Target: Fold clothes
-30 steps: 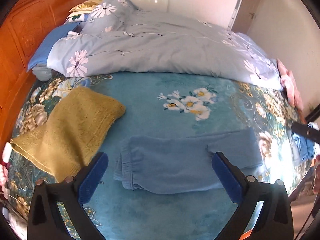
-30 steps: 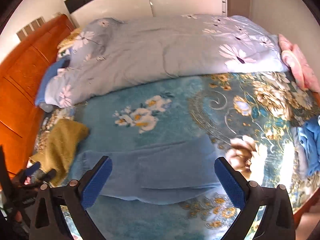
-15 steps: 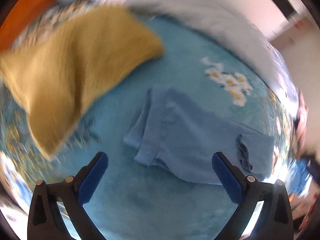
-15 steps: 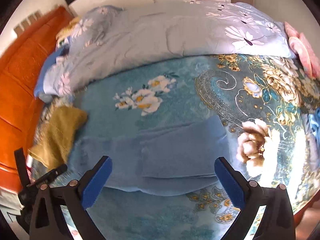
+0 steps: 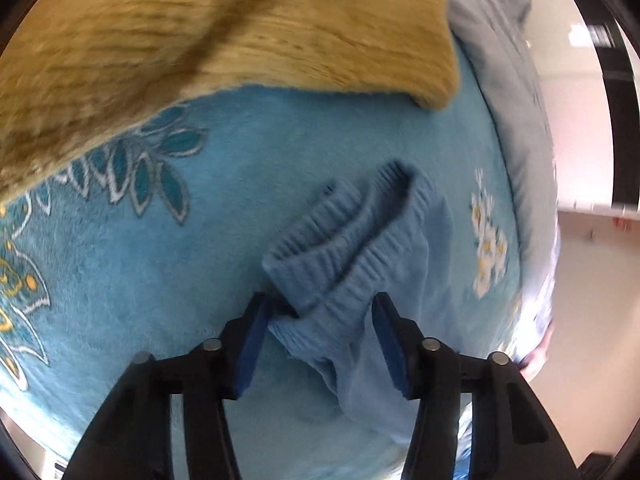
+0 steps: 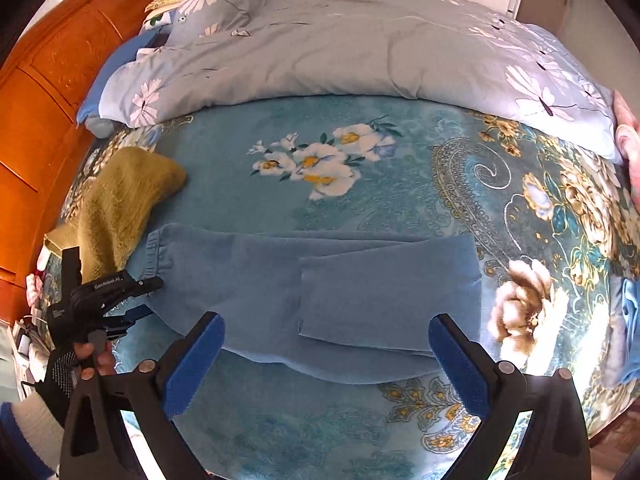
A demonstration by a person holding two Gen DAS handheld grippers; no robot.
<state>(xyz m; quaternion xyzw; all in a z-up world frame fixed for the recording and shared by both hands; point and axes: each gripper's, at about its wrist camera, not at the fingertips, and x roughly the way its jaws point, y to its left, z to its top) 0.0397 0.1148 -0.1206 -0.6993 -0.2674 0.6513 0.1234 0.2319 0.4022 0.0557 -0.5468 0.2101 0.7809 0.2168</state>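
L gripper (image 5: 318, 316) sits low centre of the left wrist view, jaws about half-wide and closing, with the ribbed waistband of the blue trousers (image 5: 344, 264) between the pads; the left pad looks at the fabric edge, the right pad not pressing yet, so no firm hold so far. R gripper (image 6: 326, 354) hangs wide, nothing between its jaws, above the near hem of the same trousers (image 6: 312, 284), which lie flat, already doubled over, across the middle of the right wrist view on the teal floral blanket (image 6: 400, 152).

Risks, as I judge them: the waistband is bunched in several layers, so the L pads may catch only the top layer, and the fold would then drag lopsided. They may also nip blanket pile along w/ the cloth and lift the blanket. If L pulls before R pins or grabs the other end, the whole garment slides.

Around: mustard knit sweater (image 5: 240, 28) fills upper left of the left view, near the trousers but apart, could get swept. Grey floral duvet (image 6: 360, 40) along the top, orange headboard (image 6: 36, 80) upper left, pink cloth (image 6: 626, 140) at right edge, well apart. Nothing lies on the trousers.
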